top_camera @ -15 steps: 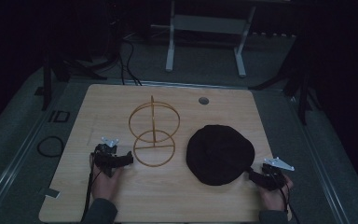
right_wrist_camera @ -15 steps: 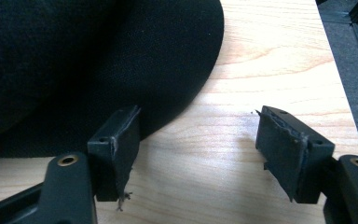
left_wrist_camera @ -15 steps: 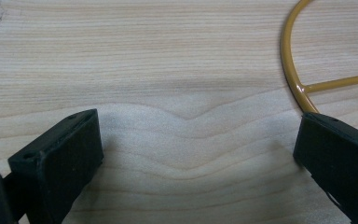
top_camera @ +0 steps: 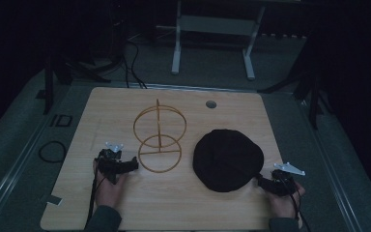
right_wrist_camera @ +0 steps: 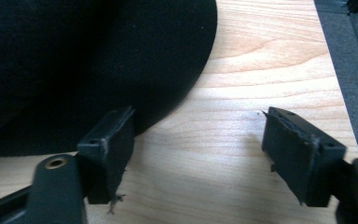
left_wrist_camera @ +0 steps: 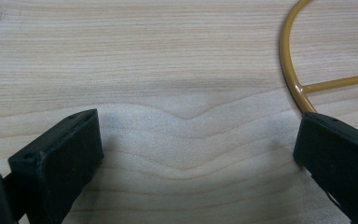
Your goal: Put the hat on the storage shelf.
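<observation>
A gold wire stand (top_camera: 158,140), with an upright ring on a flat ring base, stands mid-table. To its right a round black hat (top_camera: 228,158) lies flat. My left gripper (top_camera: 134,164) rests on the wood just left of the stand's base. In the left gripper view it (left_wrist_camera: 191,135) is open over bare wood, and the base ring (left_wrist_camera: 292,79) curves past the right jaw. My right gripper (top_camera: 260,178) sits at the hat's right rim. In the right gripper view it (right_wrist_camera: 198,126) is open; the hat (right_wrist_camera: 98,56) lies by the left jaw, and bare wood shows between the pads.
The wooden table (top_camera: 116,106) has a round cable hole (top_camera: 211,104) near its far edge. Grey carpet surrounds it, with a cable loop (top_camera: 52,151) on the floor at left and a white frame (top_camera: 212,29) behind. The table's right edge (right_wrist_camera: 328,56) is close to my right gripper.
</observation>
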`<state>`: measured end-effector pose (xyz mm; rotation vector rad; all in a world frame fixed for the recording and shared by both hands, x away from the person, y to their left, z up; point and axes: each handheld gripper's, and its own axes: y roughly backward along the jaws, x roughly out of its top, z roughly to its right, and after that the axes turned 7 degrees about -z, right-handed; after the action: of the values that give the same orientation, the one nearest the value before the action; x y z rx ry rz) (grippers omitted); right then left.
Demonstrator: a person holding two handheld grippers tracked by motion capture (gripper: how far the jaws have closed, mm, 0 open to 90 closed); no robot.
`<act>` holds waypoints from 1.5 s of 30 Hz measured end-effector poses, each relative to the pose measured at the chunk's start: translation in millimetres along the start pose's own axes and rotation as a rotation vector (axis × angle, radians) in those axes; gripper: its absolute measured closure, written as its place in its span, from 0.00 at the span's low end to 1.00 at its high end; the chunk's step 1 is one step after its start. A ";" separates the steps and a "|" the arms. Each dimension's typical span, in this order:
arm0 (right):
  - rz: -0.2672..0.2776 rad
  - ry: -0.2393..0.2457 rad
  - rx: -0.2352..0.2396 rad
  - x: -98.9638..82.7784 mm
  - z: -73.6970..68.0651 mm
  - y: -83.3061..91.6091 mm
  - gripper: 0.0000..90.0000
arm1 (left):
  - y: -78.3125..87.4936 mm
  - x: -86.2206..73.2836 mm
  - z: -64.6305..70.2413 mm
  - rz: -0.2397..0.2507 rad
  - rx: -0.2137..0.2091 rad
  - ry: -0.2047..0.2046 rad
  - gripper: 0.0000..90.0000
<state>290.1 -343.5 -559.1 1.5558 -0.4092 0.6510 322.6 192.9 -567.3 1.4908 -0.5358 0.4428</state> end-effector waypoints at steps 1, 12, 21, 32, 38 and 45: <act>-0.008 0.004 0.004 1.1 -0.3 0.3 0.31 | 0.0 0.0 0.0 0.000 0.000 0.000 0.01; -0.105 0.095 0.066 11.3 1.9 3.0 0.32 | 0.0 0.0 0.2 0.000 -0.001 -0.001 0.01; -0.169 0.168 0.099 18.0 -1.6 4.5 0.34 | 0.0 0.0 0.2 0.000 -0.001 -0.002 0.01; -0.242 0.286 0.130 25.5 -7.1 7.7 0.34 | -0.1 0.1 0.9 0.001 -0.003 -0.003 0.01; -0.234 0.322 0.142 29.2 -5.4 21.0 0.34 | -0.2 0.1 0.9 0.002 -0.004 -0.004 0.01; -0.187 0.336 0.138 44.9 4.7 43.1 0.33 | 0.0 0.2 1.0 -0.001 -0.004 -0.004 0.01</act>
<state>299.0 -346.8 -497.3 1.5557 0.0338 0.7901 322.8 191.9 -567.2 1.4884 -0.5392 0.4378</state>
